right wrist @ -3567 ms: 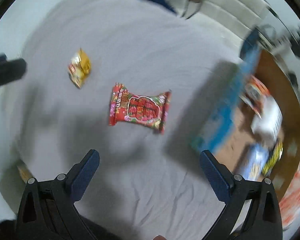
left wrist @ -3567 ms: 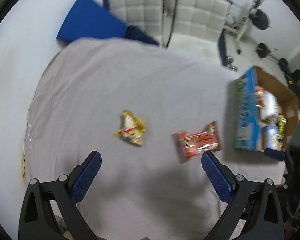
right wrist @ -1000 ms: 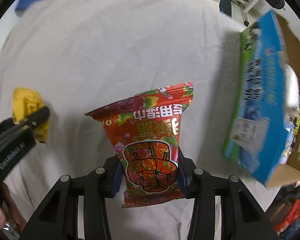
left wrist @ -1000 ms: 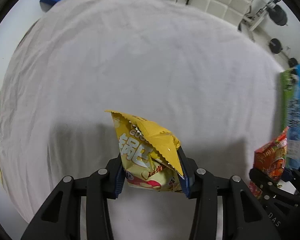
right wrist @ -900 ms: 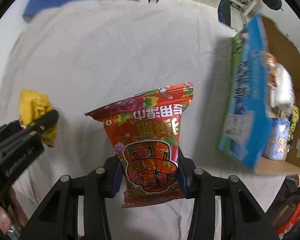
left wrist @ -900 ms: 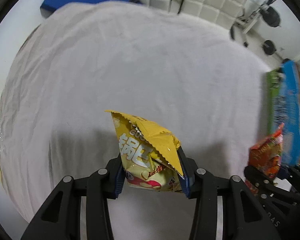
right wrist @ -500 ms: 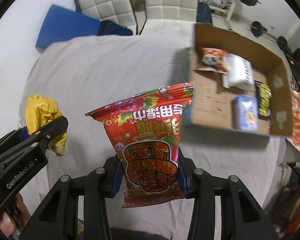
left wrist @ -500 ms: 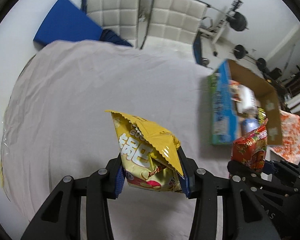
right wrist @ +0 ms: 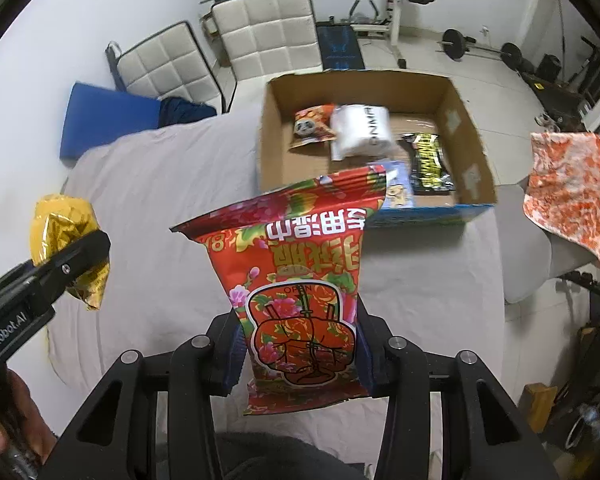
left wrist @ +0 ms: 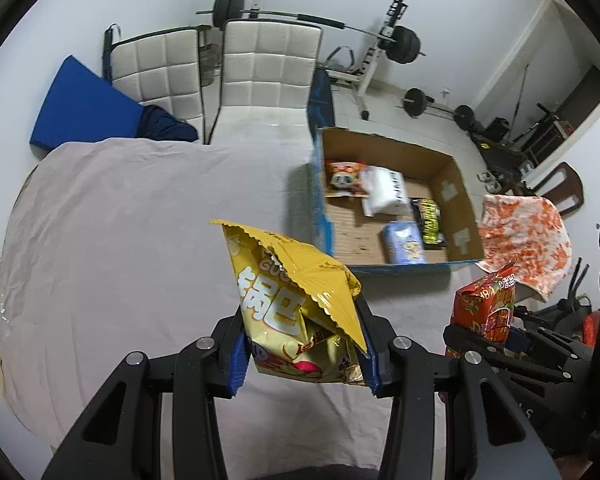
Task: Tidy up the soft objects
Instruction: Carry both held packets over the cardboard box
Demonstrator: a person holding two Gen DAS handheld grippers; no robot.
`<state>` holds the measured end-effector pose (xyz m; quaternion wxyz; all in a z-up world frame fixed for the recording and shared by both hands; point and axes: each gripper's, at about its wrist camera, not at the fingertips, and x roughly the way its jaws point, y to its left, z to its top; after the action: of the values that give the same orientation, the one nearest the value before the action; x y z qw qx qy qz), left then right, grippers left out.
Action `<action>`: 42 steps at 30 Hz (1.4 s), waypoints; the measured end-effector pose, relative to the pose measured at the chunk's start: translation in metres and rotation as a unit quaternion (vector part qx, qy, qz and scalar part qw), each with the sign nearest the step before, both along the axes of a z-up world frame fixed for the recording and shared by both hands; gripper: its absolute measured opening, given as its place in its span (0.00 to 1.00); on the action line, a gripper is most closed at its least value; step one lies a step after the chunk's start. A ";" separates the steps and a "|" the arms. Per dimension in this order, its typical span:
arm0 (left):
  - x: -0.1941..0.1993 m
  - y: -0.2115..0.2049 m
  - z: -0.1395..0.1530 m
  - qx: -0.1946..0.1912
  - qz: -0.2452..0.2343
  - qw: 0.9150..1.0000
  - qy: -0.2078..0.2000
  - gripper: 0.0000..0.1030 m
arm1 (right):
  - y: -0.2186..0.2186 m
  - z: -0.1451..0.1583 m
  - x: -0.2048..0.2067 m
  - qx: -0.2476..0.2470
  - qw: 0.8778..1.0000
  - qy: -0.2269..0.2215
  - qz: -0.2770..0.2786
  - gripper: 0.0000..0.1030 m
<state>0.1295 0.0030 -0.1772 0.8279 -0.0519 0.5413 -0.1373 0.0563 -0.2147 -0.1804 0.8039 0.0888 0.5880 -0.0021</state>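
Observation:
My left gripper (left wrist: 302,354) is shut on a yellow snack bag (left wrist: 288,300) and holds it high above the grey cloth-covered table (left wrist: 120,220). My right gripper (right wrist: 300,354) is shut on a red snack bag (right wrist: 300,272), also lifted. The red bag shows in the left wrist view (left wrist: 486,308) at the right; the yellow bag shows in the right wrist view (right wrist: 66,236) at the left. An open cardboard box (right wrist: 476,152) stands at the table's far right with several packets inside.
Two white padded chairs (left wrist: 260,64) and a blue mat (left wrist: 80,108) stand behind the table. Barbells and a weight rack (left wrist: 380,40) are on the floor beyond. An orange-patterned cloth (right wrist: 568,184) lies on a chair right of the box.
Both grippers picked their bags off the table, then rose and tilted up. The box interior and the room behind have come into view.

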 end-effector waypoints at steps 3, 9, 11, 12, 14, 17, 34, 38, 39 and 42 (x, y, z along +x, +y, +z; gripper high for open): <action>-0.004 -0.016 0.006 0.000 -0.011 1.000 -0.002 0.40 | -0.018 0.003 -0.008 0.005 1.000 -0.001 -0.008 0.46; -0.005 -0.046 0.008 0.005 -0.024 1.000 -0.004 0.40 | -0.050 -0.002 -0.010 0.012 1.000 0.001 -0.019 0.46; -0.003 -0.055 0.008 0.004 -0.027 1.000 -0.004 0.40 | -0.060 -0.003 -0.008 0.015 1.000 0.001 -0.022 0.46; -0.002 -0.059 0.009 0.004 -0.028 1.000 -0.005 0.40 | -0.066 -0.003 -0.006 0.016 1.000 -0.001 -0.026 0.46; 0.003 -0.068 0.010 0.004 -0.032 0.999 -0.006 0.40 | -0.077 -0.003 -0.003 0.017 0.999 -0.003 -0.030 0.46; 0.013 -0.083 0.010 0.003 -0.039 0.999 -0.008 0.40 | -0.097 -0.004 0.008 0.015 0.999 -0.004 -0.039 0.46; 0.128 -0.148 -0.044 0.035 -0.042 0.998 0.022 0.40 | -0.177 -0.065 0.129 -0.044 0.997 0.016 -0.060 0.46; 0.151 -0.156 -0.081 0.050 -0.041 0.996 0.058 0.40 | -0.185 -0.104 0.156 -0.045 0.996 0.043 -0.062 0.46; 0.156 -0.157 -0.091 0.052 -0.040 0.995 0.069 0.40 | -0.187 -0.114 0.162 -0.039 0.996 0.052 -0.064 0.46; 0.166 -0.159 -0.117 0.057 -0.037 0.993 0.097 0.40 | -0.184 -0.132 0.174 -0.013 0.996 0.068 -0.060 0.46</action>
<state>0.2958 -0.1562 -0.2941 0.7674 0.0026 0.6276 -0.1307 0.2305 -0.3982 -0.3126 0.7615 0.1133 0.6350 -0.0636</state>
